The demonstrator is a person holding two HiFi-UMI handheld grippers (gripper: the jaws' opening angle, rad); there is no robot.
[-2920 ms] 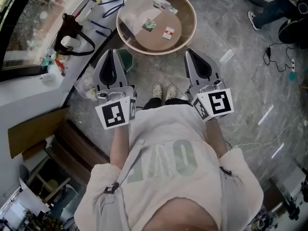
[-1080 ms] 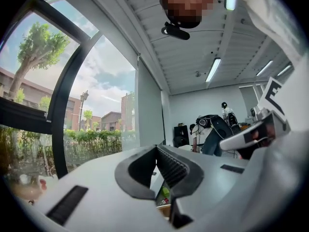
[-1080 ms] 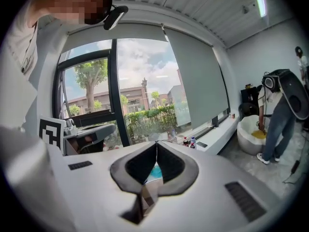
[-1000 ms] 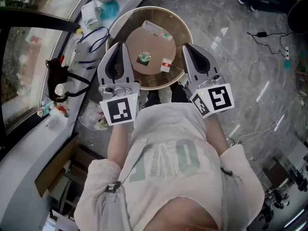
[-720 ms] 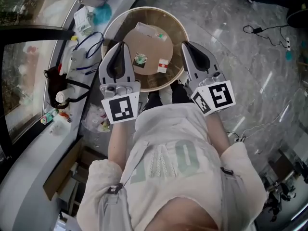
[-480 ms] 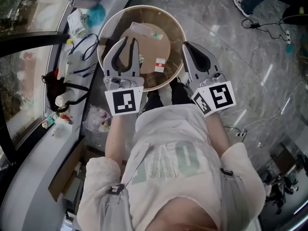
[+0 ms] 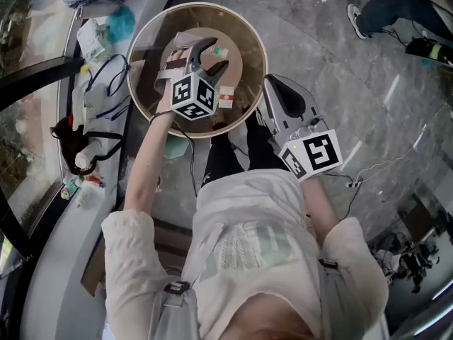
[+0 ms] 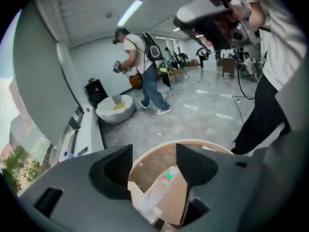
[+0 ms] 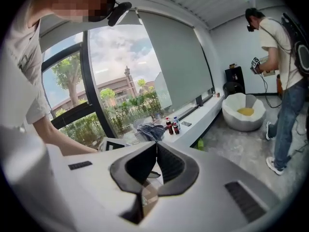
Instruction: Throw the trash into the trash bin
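Note:
A round bin (image 7: 141, 44) with a brown bottom stands on the floor in front of me. On its bottom lie a white wrapper with a green and red mark (image 7: 221, 50), a red and white scrap (image 7: 226, 98) and a pale sheet (image 7: 172, 57). My left gripper (image 7: 212, 57) reaches down over the bin. Its jaws have just been opening and stand open with nothing between them. Through the gap of the left gripper (image 8: 155, 161) I see the wrapper (image 8: 153, 197) lying below. My right gripper (image 7: 268, 85) hangs at the bin's near right rim, and the right gripper (image 9: 156, 151) is shut and empty.
A window ledge (image 7: 106, 129) at the left carries a black bag, bottles and cables. Grey marble floor (image 7: 333, 69) spreads to the right, with a cable and someone's leg at the top right. Another person (image 8: 140, 64) stands beside a white tub (image 8: 115, 109) farther off.
My left gripper has swung forward and down over the bin, rolled, and opened its jaws. The right gripper has sunk a little towards the bin's rim and stays shut.

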